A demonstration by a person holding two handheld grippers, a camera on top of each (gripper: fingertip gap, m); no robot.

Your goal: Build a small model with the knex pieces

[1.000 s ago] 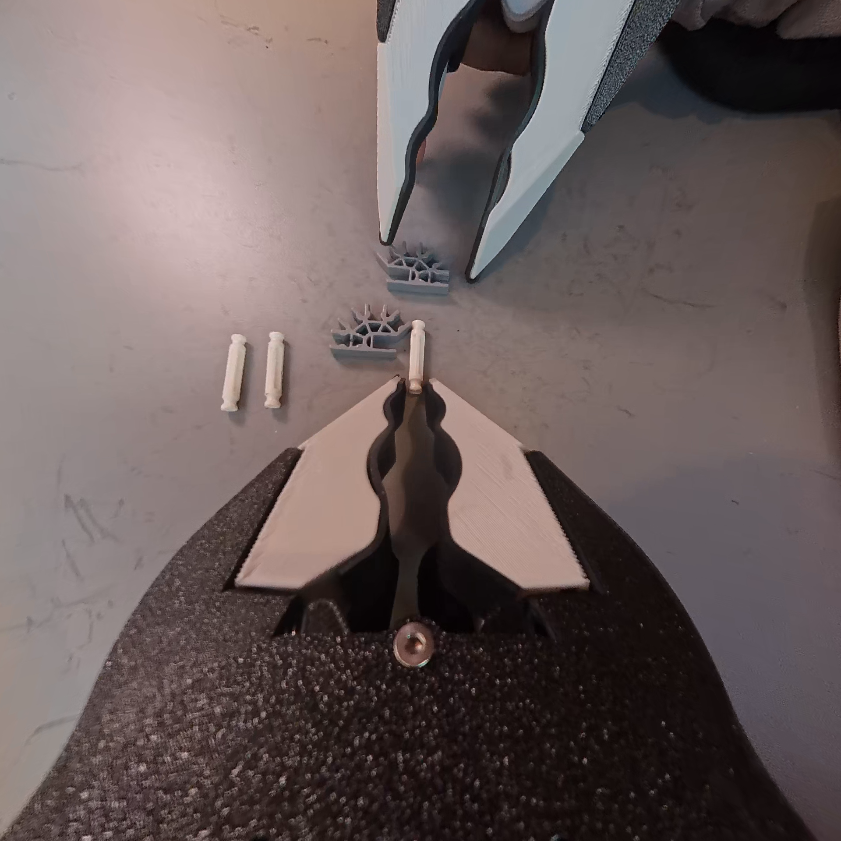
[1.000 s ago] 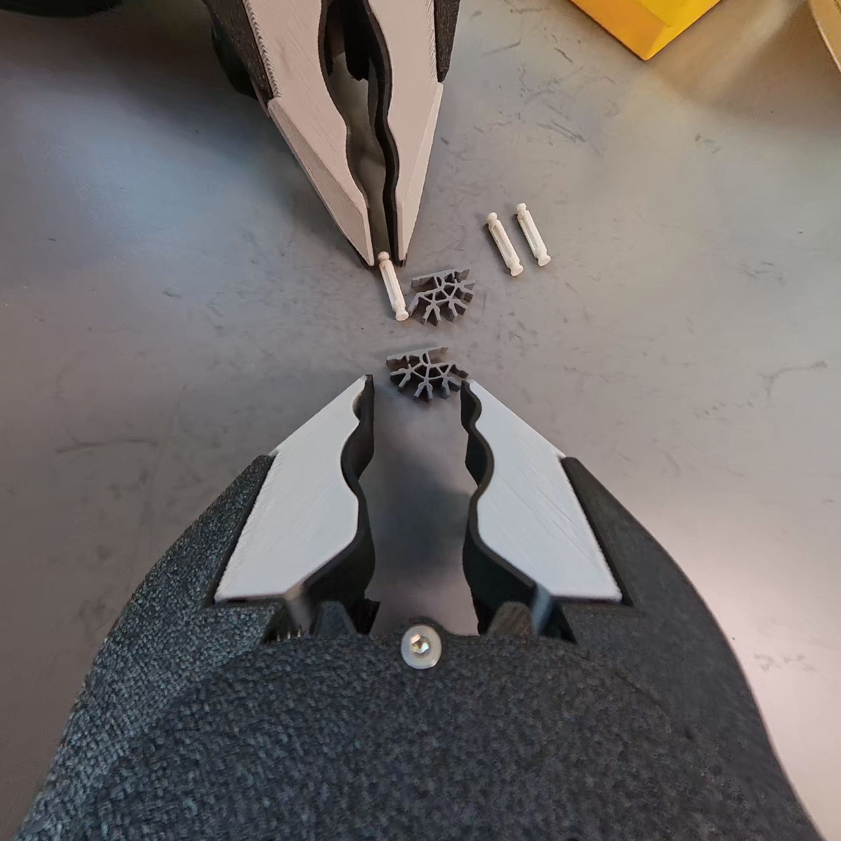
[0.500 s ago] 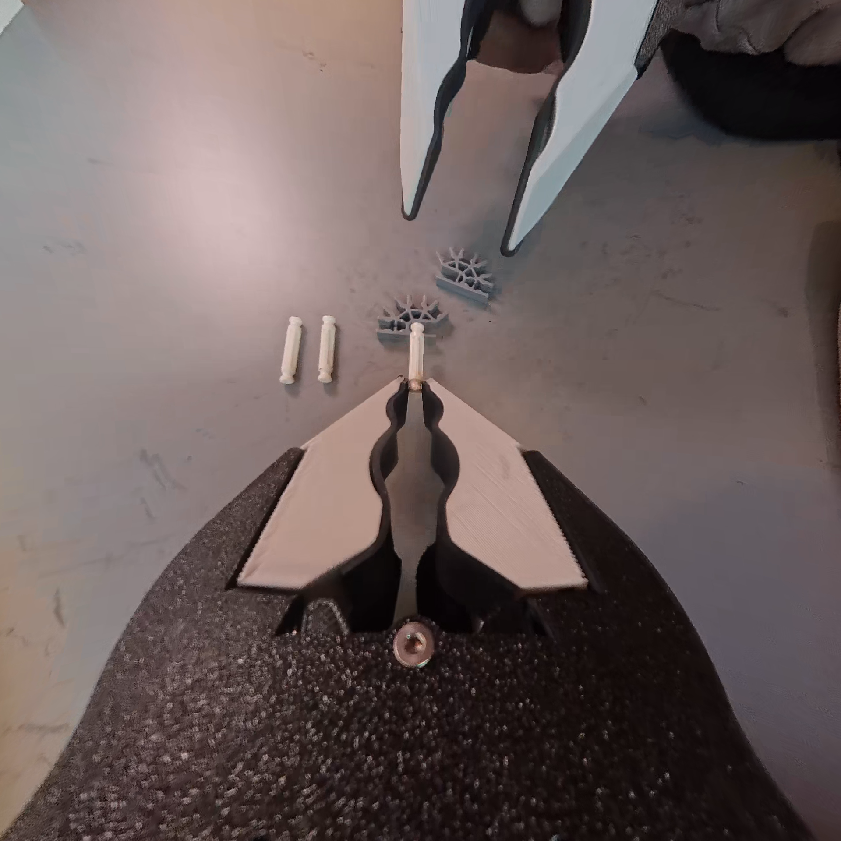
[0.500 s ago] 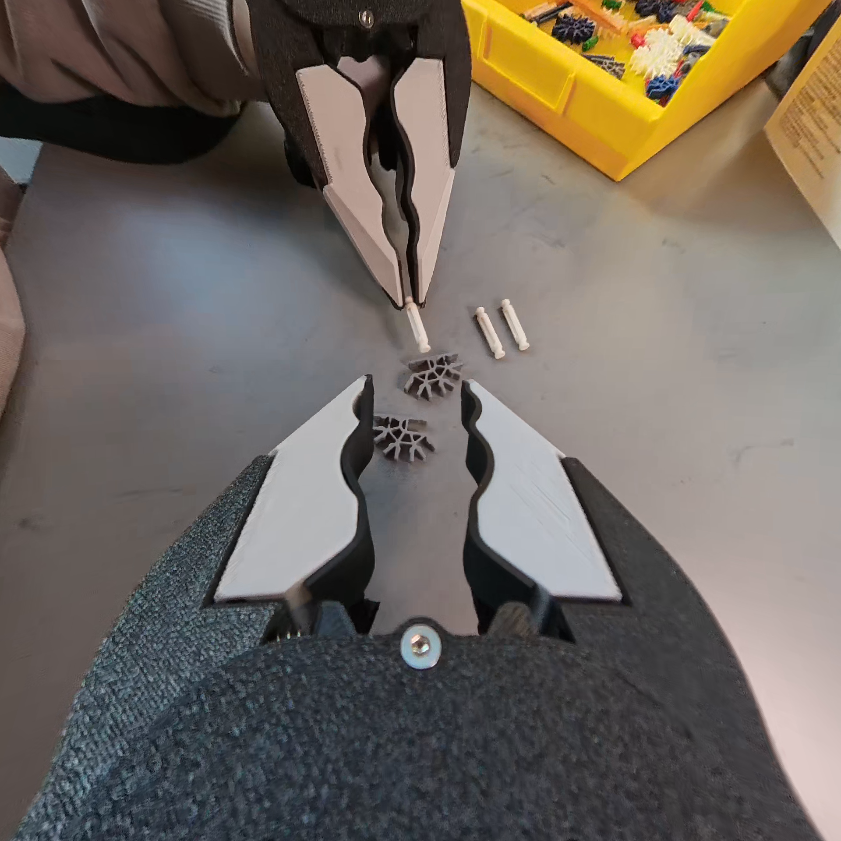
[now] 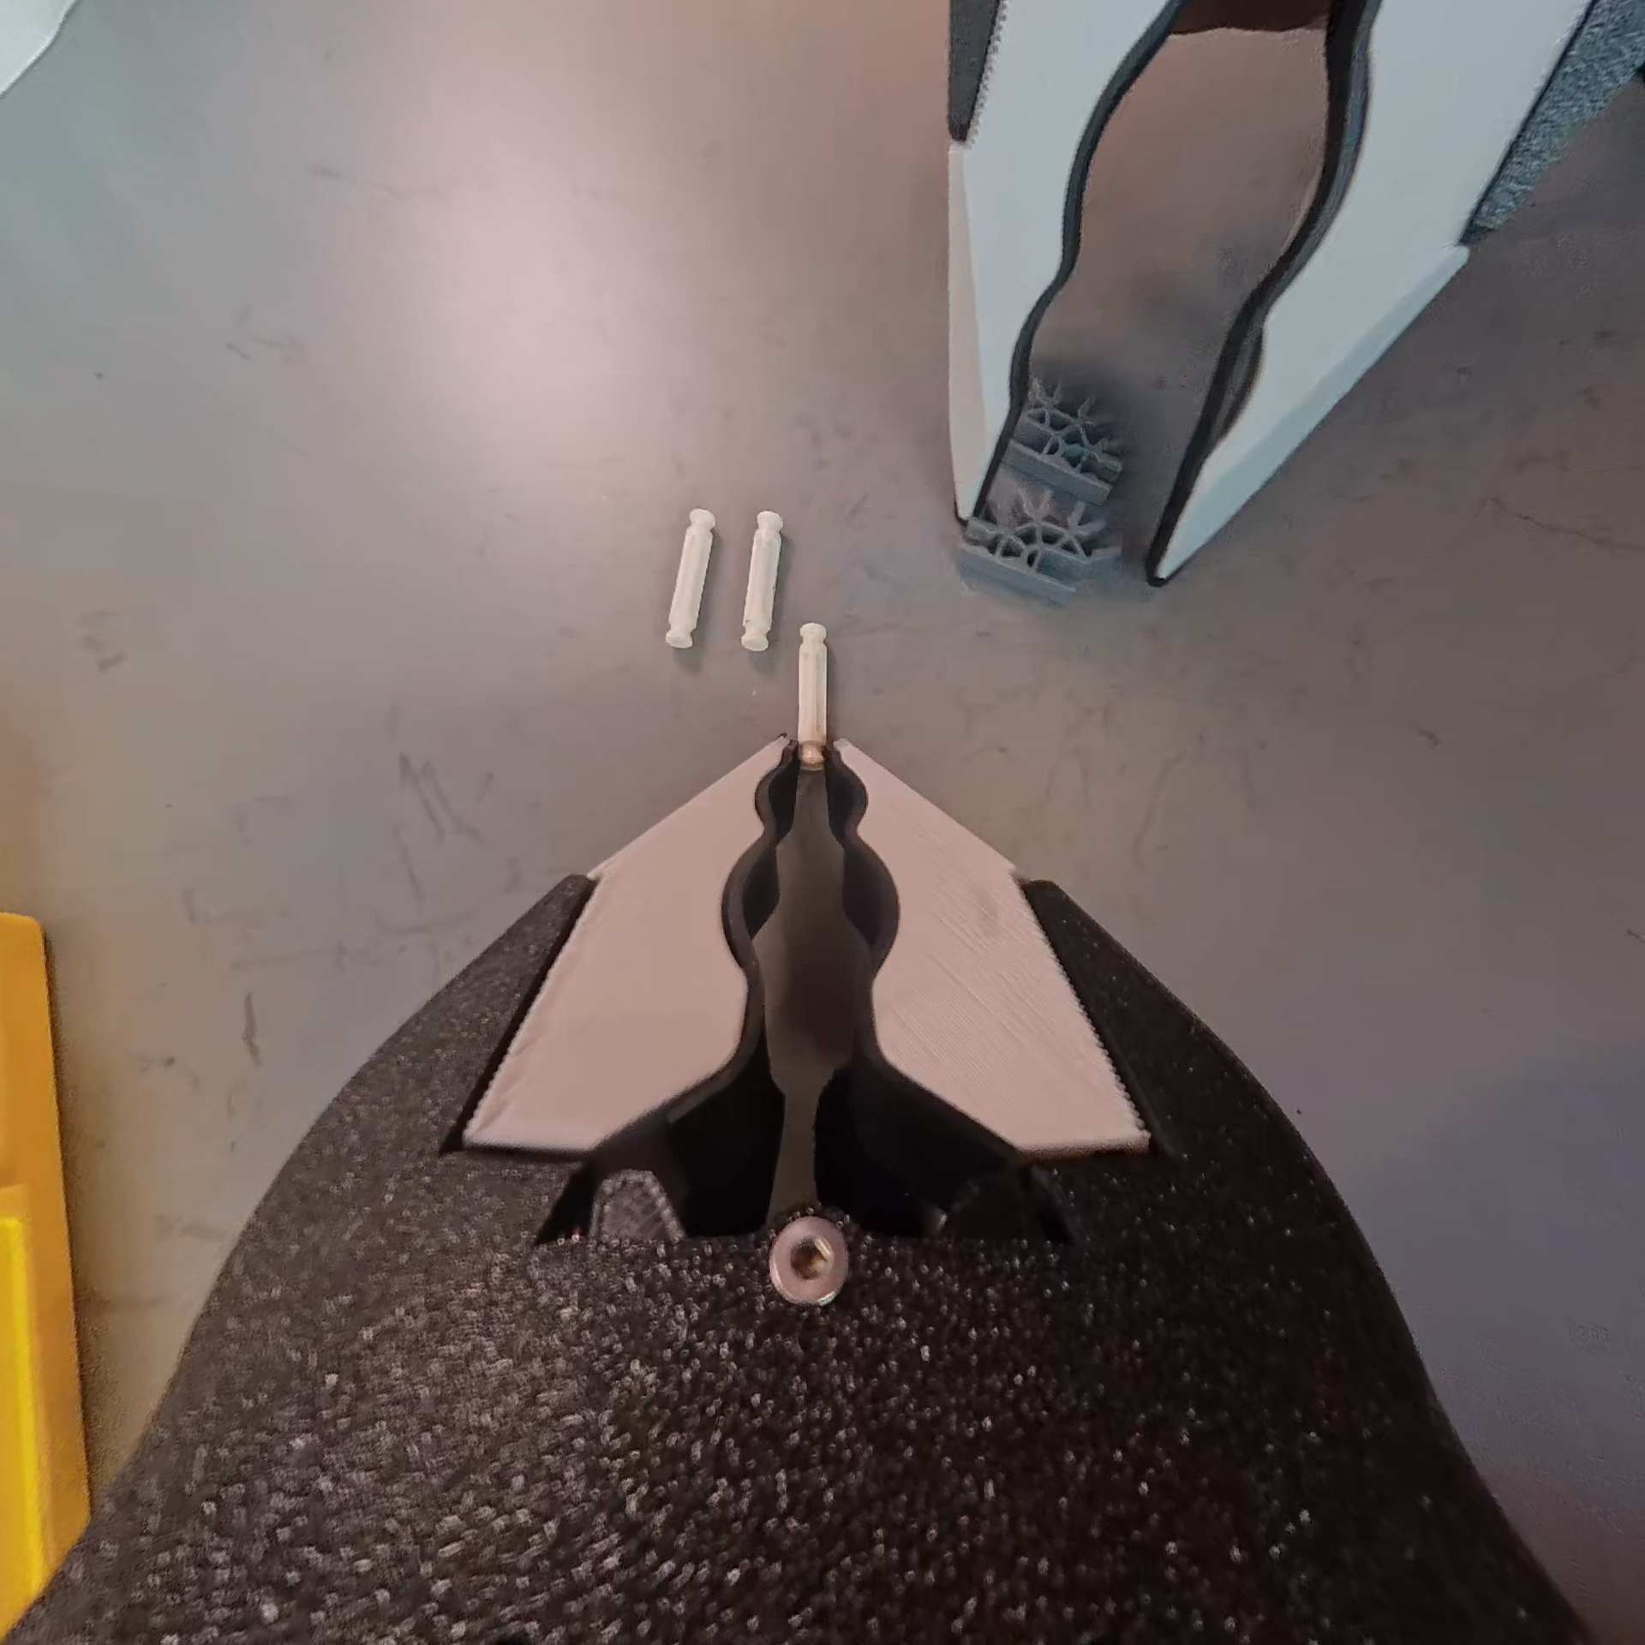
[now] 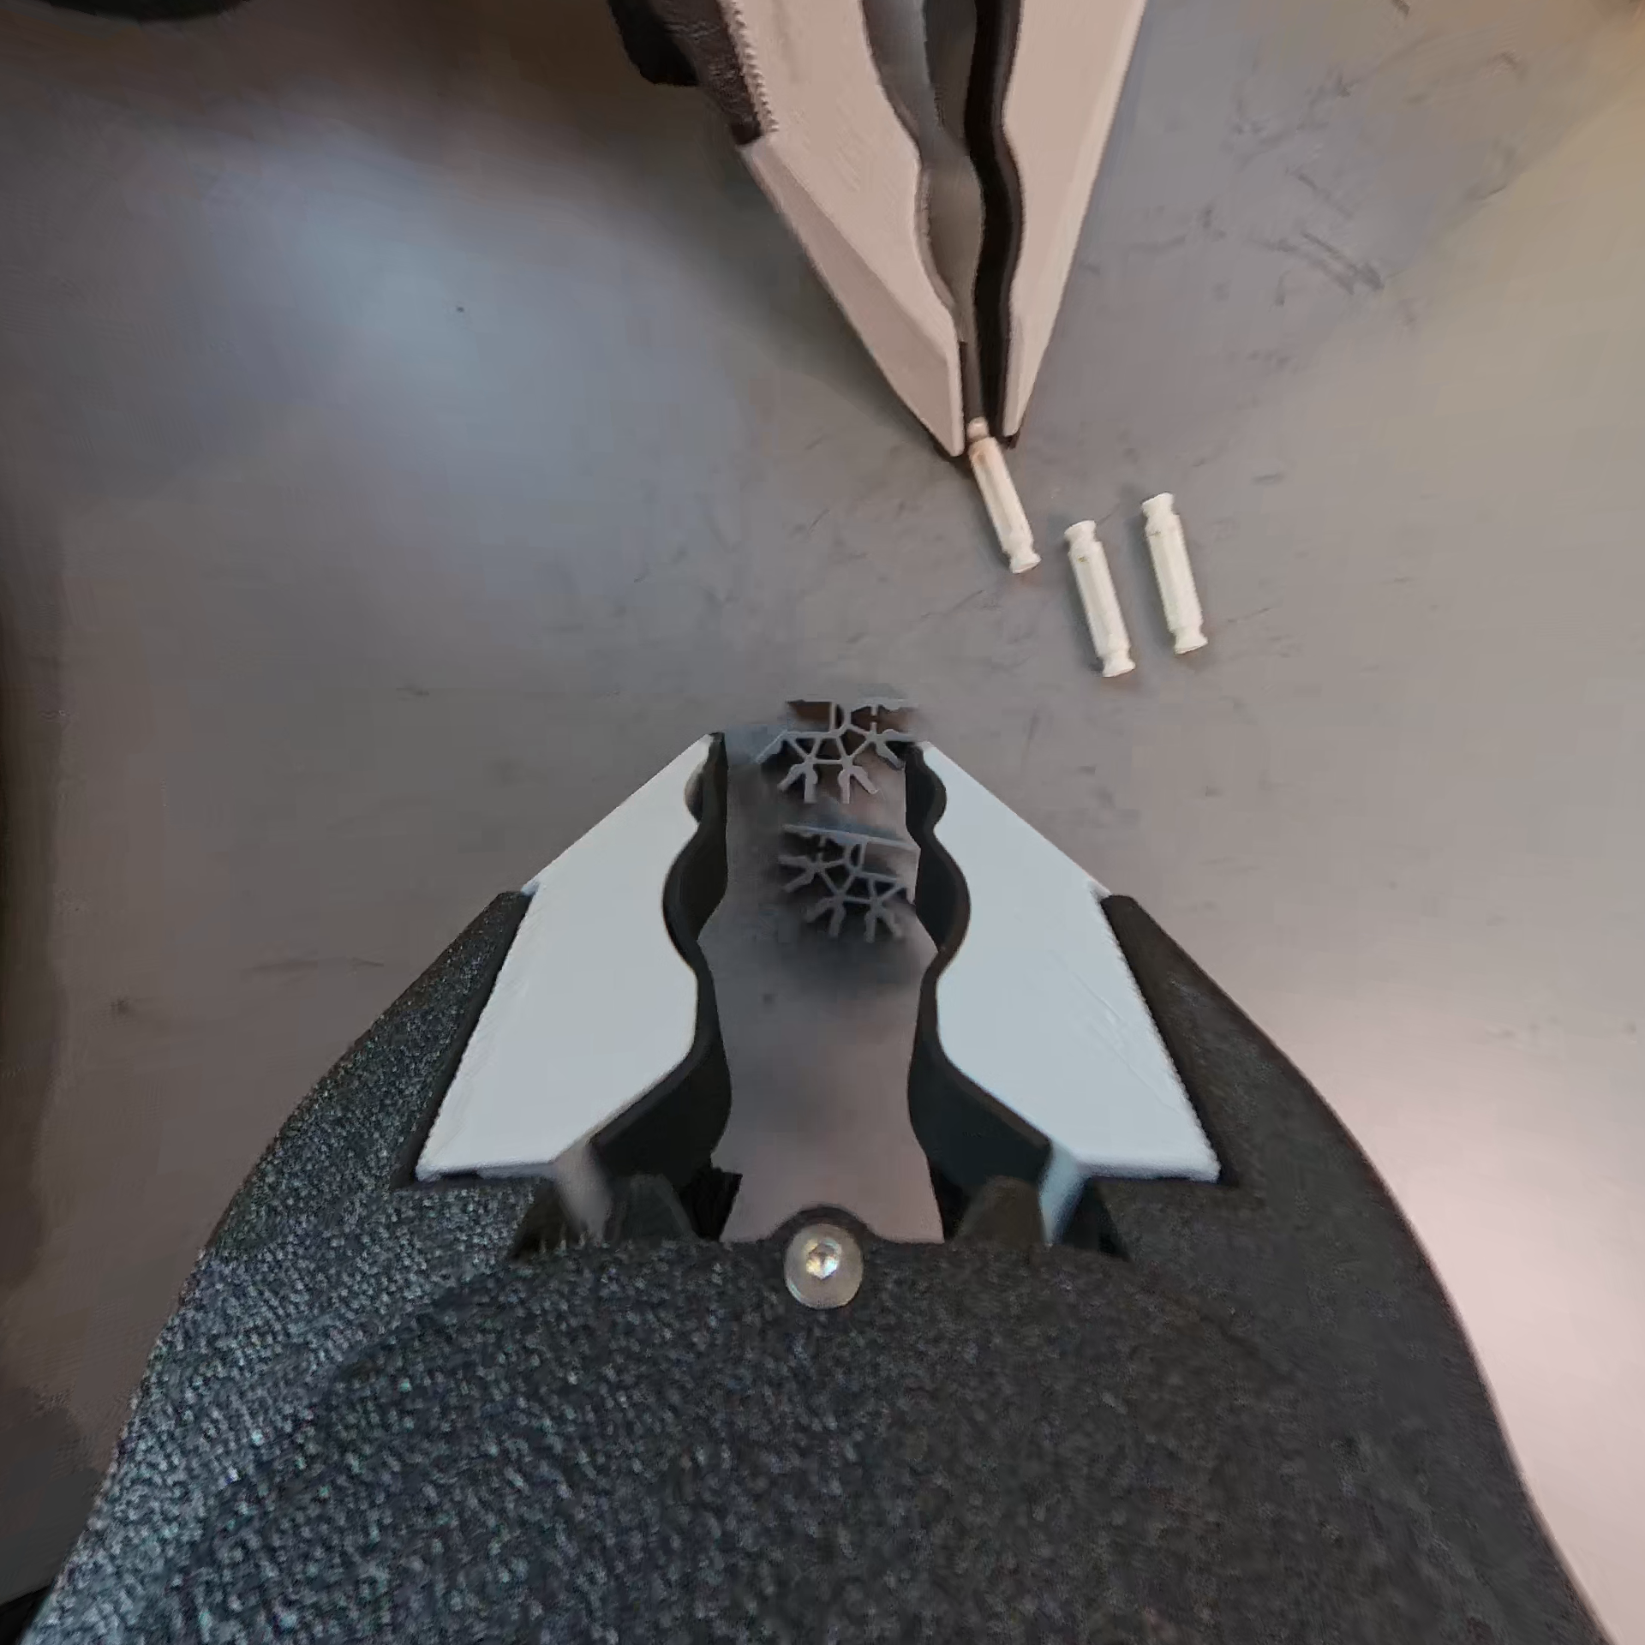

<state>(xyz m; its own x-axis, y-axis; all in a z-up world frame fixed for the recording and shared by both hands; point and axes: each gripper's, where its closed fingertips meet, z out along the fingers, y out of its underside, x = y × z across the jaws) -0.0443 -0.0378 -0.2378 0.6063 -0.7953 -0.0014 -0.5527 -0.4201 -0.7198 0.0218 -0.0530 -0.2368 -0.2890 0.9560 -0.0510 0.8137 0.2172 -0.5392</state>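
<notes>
Rod [image 5: 811, 681], white, is pinched by one end in the closed tips of the left gripper [image 5: 810, 746], its free end pointing to 12 o'clock over the grey surface [image 5: 356, 356], with two loose rods [image 5: 725, 579] lying side by side just at 11 o'clock. Right gripper [image 6: 814, 743] stands wide around two grey connectors [image 6: 841, 832], which lie between its fingers; a yellow bin [image 5: 31, 1113] shows at 9 o'clock. No writing is readable.
</notes>
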